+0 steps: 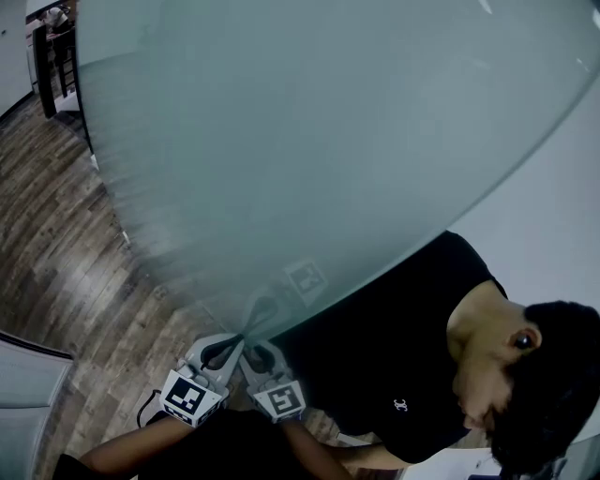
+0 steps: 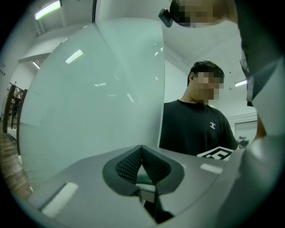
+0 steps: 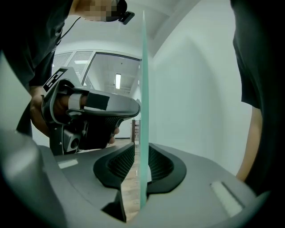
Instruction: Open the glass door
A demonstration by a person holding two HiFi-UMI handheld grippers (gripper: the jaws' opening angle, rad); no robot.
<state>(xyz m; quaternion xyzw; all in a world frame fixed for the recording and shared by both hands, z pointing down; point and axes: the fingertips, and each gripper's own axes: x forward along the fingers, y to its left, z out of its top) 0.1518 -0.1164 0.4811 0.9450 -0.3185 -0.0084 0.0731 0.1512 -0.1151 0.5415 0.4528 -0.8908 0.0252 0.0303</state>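
At the free edge of the frosted glass door (image 1: 309,141), which stands upright between the right gripper's (image 3: 141,151) half-open jaws with one pad still clear, while the left gripper (image 2: 141,150) is pinched closed on nothing nearby, a pull now would probably slip off the smooth pane.

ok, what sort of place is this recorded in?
Probably an office or similar commercial interior: a large frosted glass door, a wood-look plank floor, and strip ceiling lights over plain white walls.
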